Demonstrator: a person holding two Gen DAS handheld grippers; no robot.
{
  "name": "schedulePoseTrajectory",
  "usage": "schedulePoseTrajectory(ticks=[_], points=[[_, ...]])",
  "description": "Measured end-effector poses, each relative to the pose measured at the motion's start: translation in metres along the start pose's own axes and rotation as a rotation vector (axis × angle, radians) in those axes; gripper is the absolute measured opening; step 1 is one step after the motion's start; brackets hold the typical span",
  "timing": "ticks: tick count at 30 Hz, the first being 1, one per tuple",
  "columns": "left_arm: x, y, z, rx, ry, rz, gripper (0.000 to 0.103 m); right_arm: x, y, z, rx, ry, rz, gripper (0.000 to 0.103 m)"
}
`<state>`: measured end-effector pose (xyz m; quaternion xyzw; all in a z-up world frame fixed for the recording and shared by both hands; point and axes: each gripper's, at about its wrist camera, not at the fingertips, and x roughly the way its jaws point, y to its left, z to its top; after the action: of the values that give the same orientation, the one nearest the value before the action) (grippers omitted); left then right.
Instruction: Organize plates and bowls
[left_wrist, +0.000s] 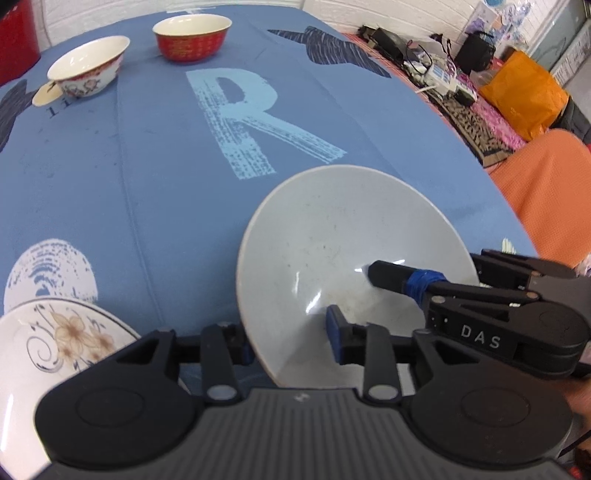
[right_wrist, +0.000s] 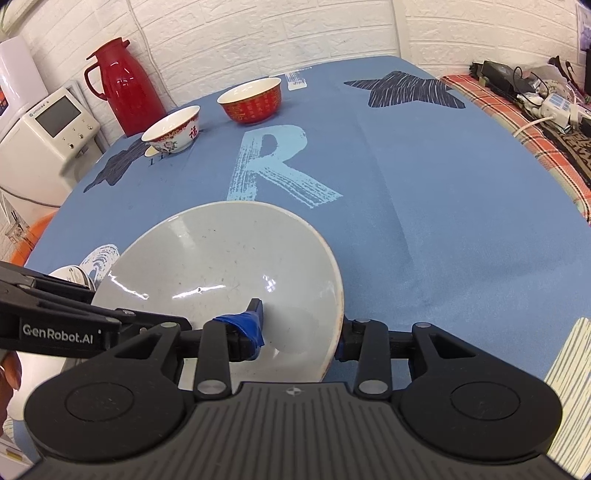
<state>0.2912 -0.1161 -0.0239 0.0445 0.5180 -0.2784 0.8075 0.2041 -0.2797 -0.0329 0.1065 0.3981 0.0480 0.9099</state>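
A pale grey-white bowl (left_wrist: 332, 251) is held tilted above the blue tablecloth (left_wrist: 147, 166). My left gripper (left_wrist: 291, 343) is shut on its left rim, one finger inside, one outside. My right gripper (right_wrist: 299, 332) is shut on the same bowl (right_wrist: 221, 266) at its right rim. The right gripper also shows in the left wrist view (left_wrist: 424, 291), with one finger inside the bowl. A floral plate (left_wrist: 55, 343) lies at the near left. A white floral bowl (left_wrist: 86, 68) and a red bowl (left_wrist: 192, 38) stand at the far side.
A small saucer (left_wrist: 44, 94) lies under the white floral bowl. A red thermos (right_wrist: 122, 85) and a white appliance (right_wrist: 51, 136) stand beyond the table's far left. Cluttered electronics (left_wrist: 436, 70) and an orange bag (left_wrist: 524, 92) lie off the table's right edge.
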Motion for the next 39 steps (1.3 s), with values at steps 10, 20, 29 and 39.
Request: schedulePoseTrajectory(ticks=[10, 20, 29, 39], points=[[-0.038, 0.012, 0.014, 0.002, -0.060, 0.059, 0.055, -0.018, -0.005, 0.014, 0.008, -0.017, -0.032, 0.024], [-0.091, 0.130, 0.071, -0.151, -0.164, 0.219, 0.058, -0.020, -0.001, 0.094, -0.018, -0.105, -0.043, 0.028], [-0.084, 0.223, 0.168, -0.277, -0.196, 0.252, 0.058, 0.066, 0.054, 0.193, -0.026, -0.036, 0.118, 0.030], [-0.003, 0.278, 0.221, -0.377, -0.103, 0.196, 0.058, 0.164, 0.091, 0.236, 0.039, 0.102, 0.224, 0.032]])
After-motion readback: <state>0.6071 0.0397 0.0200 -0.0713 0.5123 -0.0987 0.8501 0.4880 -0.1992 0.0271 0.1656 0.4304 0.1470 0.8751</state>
